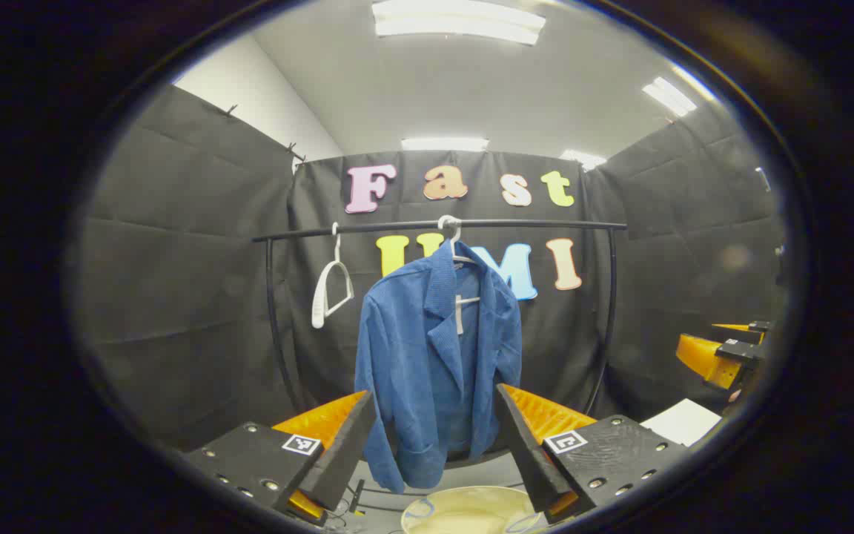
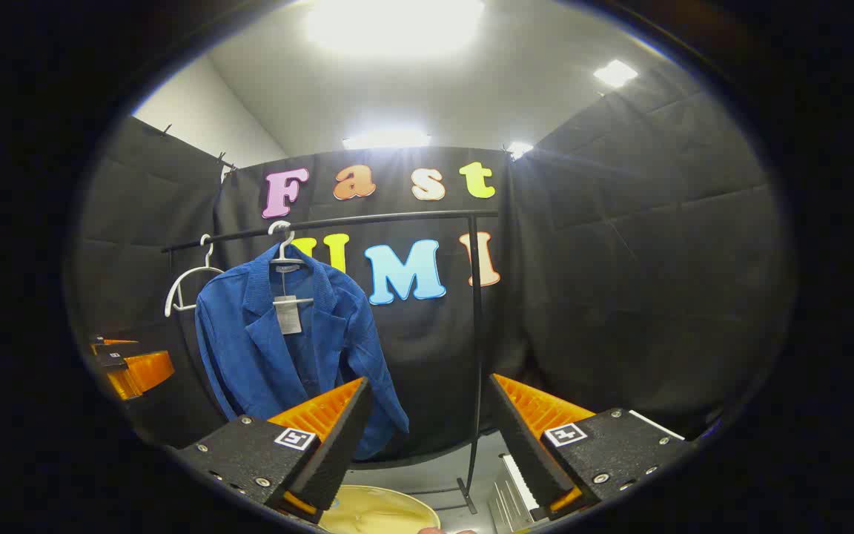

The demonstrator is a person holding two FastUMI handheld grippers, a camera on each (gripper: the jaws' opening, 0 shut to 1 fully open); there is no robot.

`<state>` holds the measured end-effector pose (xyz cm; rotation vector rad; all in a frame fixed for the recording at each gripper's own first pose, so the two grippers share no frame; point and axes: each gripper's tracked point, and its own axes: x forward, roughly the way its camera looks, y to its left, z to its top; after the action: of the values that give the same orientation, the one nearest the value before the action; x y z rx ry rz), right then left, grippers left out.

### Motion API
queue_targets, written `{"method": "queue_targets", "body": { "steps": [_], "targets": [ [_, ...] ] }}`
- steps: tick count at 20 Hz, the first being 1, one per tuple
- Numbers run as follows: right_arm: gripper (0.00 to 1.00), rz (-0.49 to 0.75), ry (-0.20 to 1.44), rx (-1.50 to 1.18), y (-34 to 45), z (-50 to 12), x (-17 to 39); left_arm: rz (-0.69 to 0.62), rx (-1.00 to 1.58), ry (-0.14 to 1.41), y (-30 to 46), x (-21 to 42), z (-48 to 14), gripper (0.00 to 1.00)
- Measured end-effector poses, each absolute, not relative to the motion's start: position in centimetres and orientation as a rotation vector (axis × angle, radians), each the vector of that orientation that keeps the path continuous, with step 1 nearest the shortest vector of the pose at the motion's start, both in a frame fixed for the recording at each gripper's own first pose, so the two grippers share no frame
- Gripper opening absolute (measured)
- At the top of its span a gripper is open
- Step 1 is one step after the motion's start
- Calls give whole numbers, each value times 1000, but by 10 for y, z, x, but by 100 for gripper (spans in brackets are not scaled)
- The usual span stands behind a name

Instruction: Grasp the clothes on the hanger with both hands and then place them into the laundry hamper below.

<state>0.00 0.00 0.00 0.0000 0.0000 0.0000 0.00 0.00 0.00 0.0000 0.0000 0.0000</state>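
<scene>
The left gripper (image 1: pixel 434 437) is held level and facing forward, its jaws spread wide with nothing between them. The right gripper (image 2: pixel 431 430) is posed the same way, its jaws parted wide and holding nothing. From the left gripper view, the right gripper (image 1: pixel 727 352) sits well off to the right of the left jaws; from the right gripper view, the left gripper (image 2: pixel 130 367) sits well off to the left of the right jaws.
</scene>
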Motion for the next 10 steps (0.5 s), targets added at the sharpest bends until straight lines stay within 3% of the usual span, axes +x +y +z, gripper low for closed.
{"method": "queue_targets", "body": {
  "steps": [10],
  "targets": [
    [96,-7,-15,-4,-6,7,-29,40,-47,3,17,-24,-1,99]
  ]
}}
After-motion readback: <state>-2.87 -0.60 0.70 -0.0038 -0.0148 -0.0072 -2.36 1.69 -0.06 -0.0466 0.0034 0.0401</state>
